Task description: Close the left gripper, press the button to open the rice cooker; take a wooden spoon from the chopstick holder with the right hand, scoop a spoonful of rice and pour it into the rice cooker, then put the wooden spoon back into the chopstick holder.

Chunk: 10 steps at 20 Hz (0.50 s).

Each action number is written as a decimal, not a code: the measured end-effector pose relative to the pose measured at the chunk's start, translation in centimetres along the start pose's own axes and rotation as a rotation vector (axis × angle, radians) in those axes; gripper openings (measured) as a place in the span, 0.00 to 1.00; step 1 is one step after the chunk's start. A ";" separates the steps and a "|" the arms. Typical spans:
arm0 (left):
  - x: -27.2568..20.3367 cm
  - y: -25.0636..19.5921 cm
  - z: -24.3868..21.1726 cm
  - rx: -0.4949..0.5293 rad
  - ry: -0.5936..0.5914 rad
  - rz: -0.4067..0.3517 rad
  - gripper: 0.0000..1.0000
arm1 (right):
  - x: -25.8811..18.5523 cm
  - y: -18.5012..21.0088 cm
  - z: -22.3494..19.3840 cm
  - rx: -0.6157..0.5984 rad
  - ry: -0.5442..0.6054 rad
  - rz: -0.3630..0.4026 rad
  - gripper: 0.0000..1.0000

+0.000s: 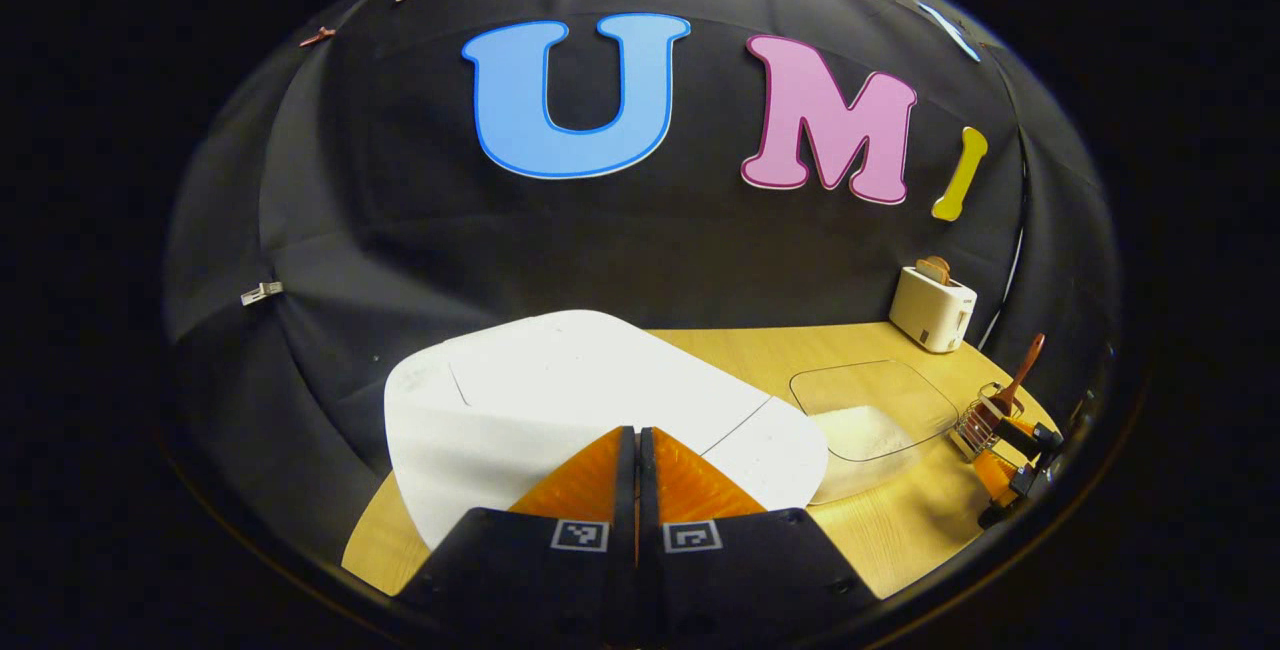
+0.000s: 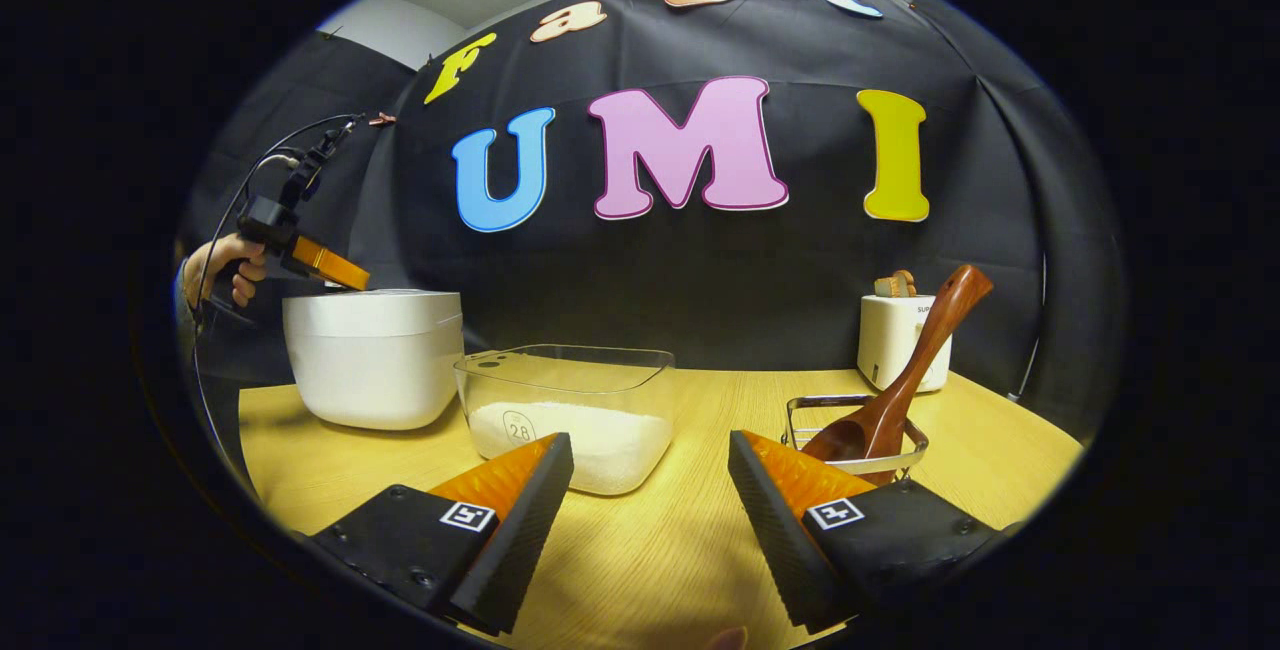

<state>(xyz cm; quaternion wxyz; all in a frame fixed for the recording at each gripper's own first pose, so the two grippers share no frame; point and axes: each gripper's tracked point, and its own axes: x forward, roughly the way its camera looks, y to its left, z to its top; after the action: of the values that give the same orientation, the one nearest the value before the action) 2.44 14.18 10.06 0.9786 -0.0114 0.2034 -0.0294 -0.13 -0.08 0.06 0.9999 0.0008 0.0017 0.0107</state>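
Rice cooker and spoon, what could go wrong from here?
The closed left gripper hangs over the shut rice cooker lid; I cannot make out the button, so a press might miss it. The wooden spoon leans tilted in the wire chopstick holder, so the open right gripper could tip the holder when pulling it out.

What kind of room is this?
Probably a pretend kitchen set up in a booth: a white rice cooker, a toaster and a clear tub of rice sit on a wooden table.
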 end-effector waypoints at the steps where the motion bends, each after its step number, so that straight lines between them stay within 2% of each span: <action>1: 0.0 -0.1 0.0 0.008 0.017 -0.001 0.06 | 0.0 0.0 -0.1 0.002 0.001 0.000 0.97; 5: 0.1 -0.1 0.1 0.041 0.065 -0.002 0.06 | 0.0 0.0 -0.1 0.001 0.001 0.000 0.97; 6: 0.1 -0.1 0.1 0.030 0.080 -0.012 0.10 | 0.0 0.0 0.0 0.000 0.000 0.000 0.97; 7: 0.0 -0.1 0.1 0.011 0.097 -0.029 0.06 | 0.0 0.1 0.0 0.000 0.000 0.000 0.97; 10: 0.1 0.0 0.2 -0.069 0.170 -0.102 0.06 | 0.0 0.0 0.0 0.000 0.000 -0.001 0.97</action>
<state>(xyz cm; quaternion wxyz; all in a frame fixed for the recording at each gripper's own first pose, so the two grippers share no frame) 2.62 14.18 10.19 0.9540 -0.0530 0.2860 -0.0732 -0.15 -0.07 0.04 0.9999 0.0007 0.0019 0.0102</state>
